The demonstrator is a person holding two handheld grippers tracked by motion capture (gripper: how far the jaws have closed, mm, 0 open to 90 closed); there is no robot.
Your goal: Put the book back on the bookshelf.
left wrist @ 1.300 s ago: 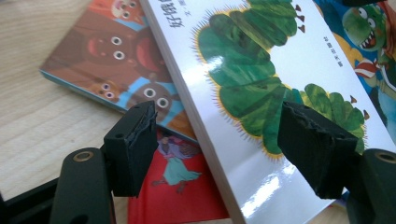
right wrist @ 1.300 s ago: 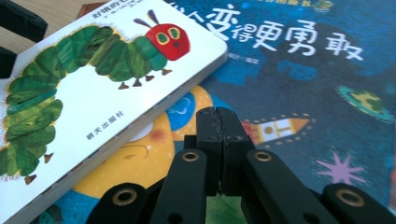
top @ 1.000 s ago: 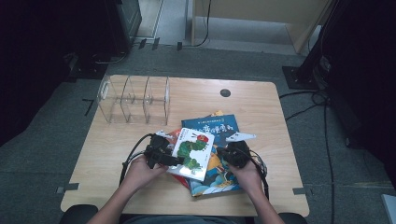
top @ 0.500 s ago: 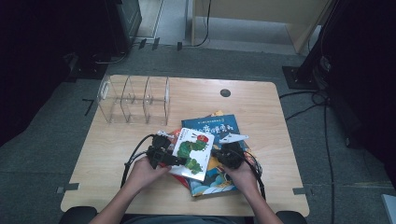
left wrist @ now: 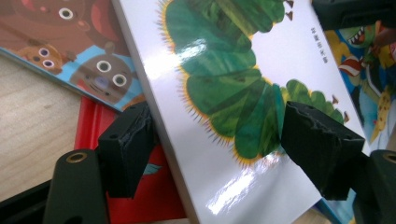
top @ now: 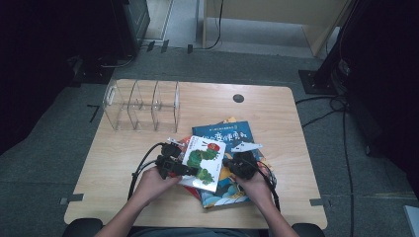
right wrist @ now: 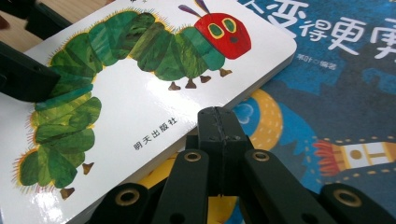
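Note:
A white board book with a green caterpillar (top: 203, 155) lies tilted on top of a pile of picture books. My left gripper (top: 180, 169) holds its left edge. In the left gripper view, one pad sits under that edge and the other presses on the glossy cover (left wrist: 224, 93), so the left gripper (left wrist: 215, 135) is shut on the book. My right gripper (top: 230, 163) is shut with nothing between its jaws. Its joined tips (right wrist: 222, 126) rest against the caterpillar book's (right wrist: 140, 93) right edge, over a blue book (right wrist: 336, 93).
Under the caterpillar book lie a blue book (top: 225, 133), a red one (left wrist: 121, 196) and another colourful one (top: 227, 190). A clear plastic divider rack (top: 143, 103) stands at the table's back left. A cable hole (top: 238, 98) sits at the back of the wooden table (top: 296, 148).
My right gripper has edged a little to the left, up to the caterpillar book's edge. The left gripper and the book have stayed put.

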